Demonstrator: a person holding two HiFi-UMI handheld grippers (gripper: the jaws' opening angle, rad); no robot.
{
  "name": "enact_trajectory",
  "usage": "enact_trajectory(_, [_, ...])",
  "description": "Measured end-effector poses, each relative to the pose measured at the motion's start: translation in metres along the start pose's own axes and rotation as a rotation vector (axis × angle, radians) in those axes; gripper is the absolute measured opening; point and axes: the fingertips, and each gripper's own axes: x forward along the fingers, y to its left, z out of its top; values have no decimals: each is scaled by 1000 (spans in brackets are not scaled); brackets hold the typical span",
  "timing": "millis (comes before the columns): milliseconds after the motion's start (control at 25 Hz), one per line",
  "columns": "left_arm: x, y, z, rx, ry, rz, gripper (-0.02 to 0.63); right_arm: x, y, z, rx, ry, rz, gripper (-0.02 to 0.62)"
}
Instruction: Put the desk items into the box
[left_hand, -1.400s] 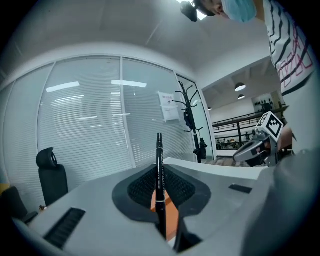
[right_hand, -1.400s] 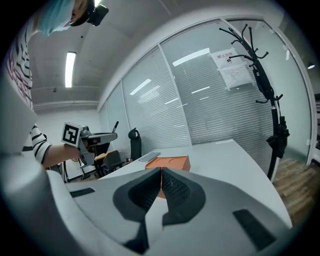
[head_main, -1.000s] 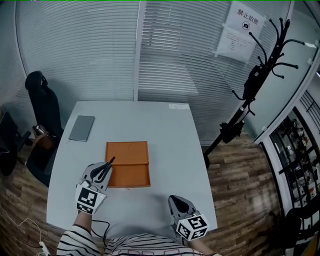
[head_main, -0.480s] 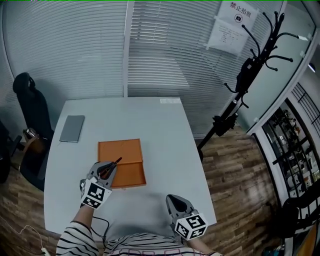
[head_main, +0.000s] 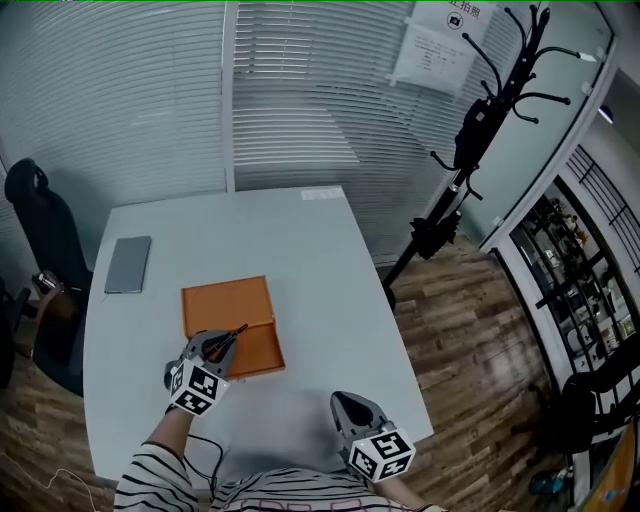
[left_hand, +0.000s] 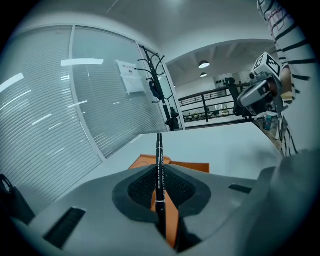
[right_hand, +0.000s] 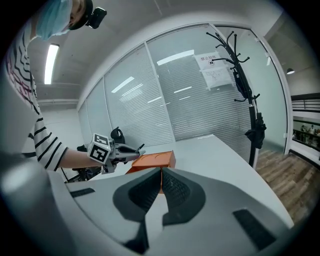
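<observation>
Left tool (head_main: 222, 344) moved further over the box (head_main: 225, 303), clamping a pen (head_main: 236, 331); right tool (head_main: 345, 402) closed, empty, well to its right.

Box (head_main: 232, 308) lies on table (head_main: 330, 280), under the tip of left gripper (head_main: 222, 343); pen (head_main: 234, 333) projects forward between its jaws. Right gripper (head_main: 351, 408) sits well right of it; tablet (head_main: 128, 264) lies ahead-left.

Orange box (head_main: 226, 303), black pen (left_hand: 159, 170)

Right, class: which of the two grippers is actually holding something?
The left gripper: its fingers pinch a black pen at the orange box. The right gripper is shut on nothing.
</observation>
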Motion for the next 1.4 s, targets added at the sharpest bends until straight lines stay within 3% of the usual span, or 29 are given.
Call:
enact_trajectory(680, [50,-42,-57,100,224,-187,55,6,6,-12,-9,31,15,26])
enact_trajectory(1000, [68,-43,-79,139,352,-218,55,9,5,-14,-1,36,7,26])
enact_trajectory(1400, [80,-49,-99,182,448,-262,55,5,1,-17,10,38,-17,26])
